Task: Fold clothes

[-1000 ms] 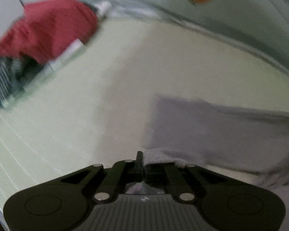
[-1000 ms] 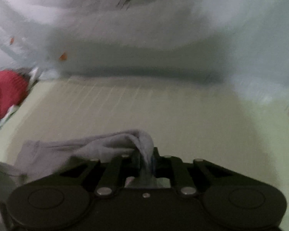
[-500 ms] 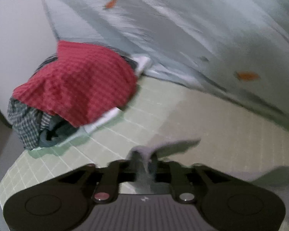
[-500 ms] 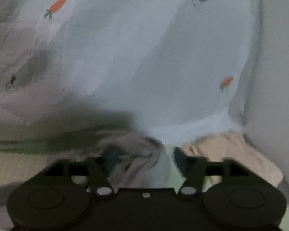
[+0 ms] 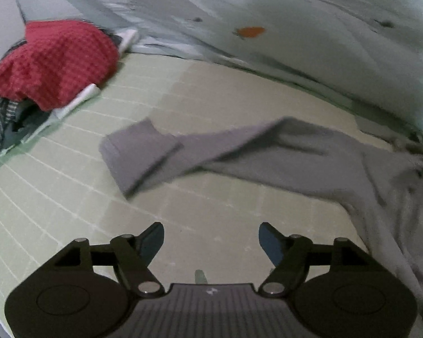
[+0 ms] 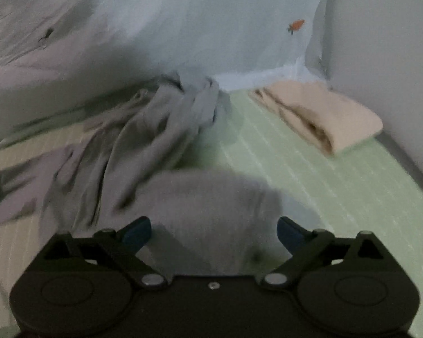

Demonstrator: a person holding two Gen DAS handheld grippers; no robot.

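A grey garment [image 5: 310,157] lies loosely spread on the pale green gridded mat [image 5: 70,197], one sleeve end [image 5: 138,152] reaching left. In the left wrist view my left gripper [image 5: 211,239] hangs over bare mat in front of the garment, its jaws opening, nothing between them. The right wrist view shows the same grey garment [image 6: 143,146] crumpled toward the back, with a blurred fold [image 6: 211,202] just ahead of my right gripper [image 6: 214,231]. Its jaws are opening wide; the pads do not press on the cloth.
A pile of clothes topped by a red checked piece [image 5: 53,59] sits at the mat's left end. A folded beige garment [image 6: 318,115] lies at the back right by the wall. A pale blue sheet with carrot prints [image 5: 268,28] bunches along the far edge.
Both grippers were shut on the grey garment a second ago; both have let it go and opened. The garment has dropped onto the mat. The right view swung toward the beige garment.
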